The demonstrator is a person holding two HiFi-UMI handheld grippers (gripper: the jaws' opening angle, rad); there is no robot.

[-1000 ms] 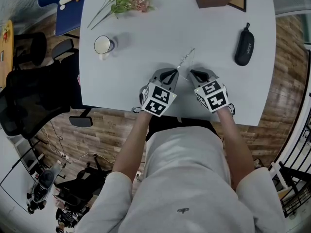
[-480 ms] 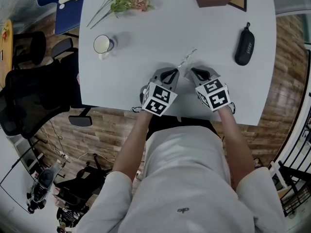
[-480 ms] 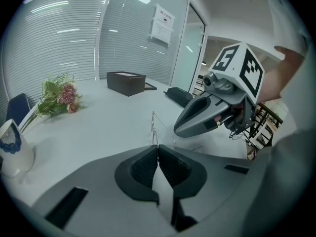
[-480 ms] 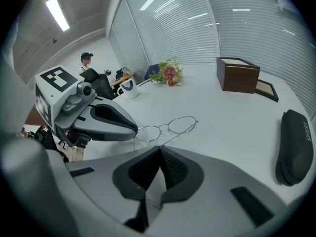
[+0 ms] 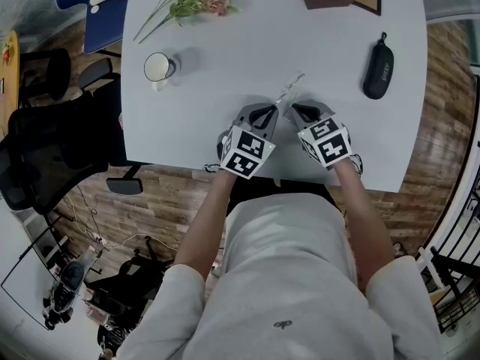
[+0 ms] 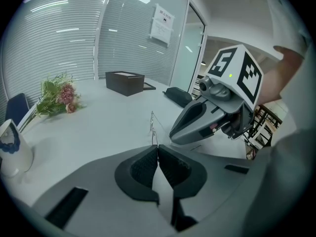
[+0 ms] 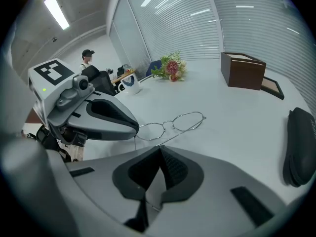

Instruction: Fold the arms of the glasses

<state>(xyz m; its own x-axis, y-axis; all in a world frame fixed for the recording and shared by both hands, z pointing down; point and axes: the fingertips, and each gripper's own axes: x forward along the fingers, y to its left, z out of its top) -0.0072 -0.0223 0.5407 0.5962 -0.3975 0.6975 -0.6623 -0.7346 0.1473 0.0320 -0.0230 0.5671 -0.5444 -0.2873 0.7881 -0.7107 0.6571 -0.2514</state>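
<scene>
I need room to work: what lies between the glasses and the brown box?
Only bare table between the glasses and the box, seen in the right gripper view.

Bright, even light from ceiling strips (image 7: pixel 56 11). The mug (image 5: pixel 158 68) casts a soft shadow towards the table's (image 5: pixel 225 43) middle. Fisheye bending, dark vignetted corners, sharp focus.

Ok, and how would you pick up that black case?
Probably grip the case across its narrow middle, coming down from above. It lies flat on the table, long and rounded, so only its short width would fit between jaws.
</scene>
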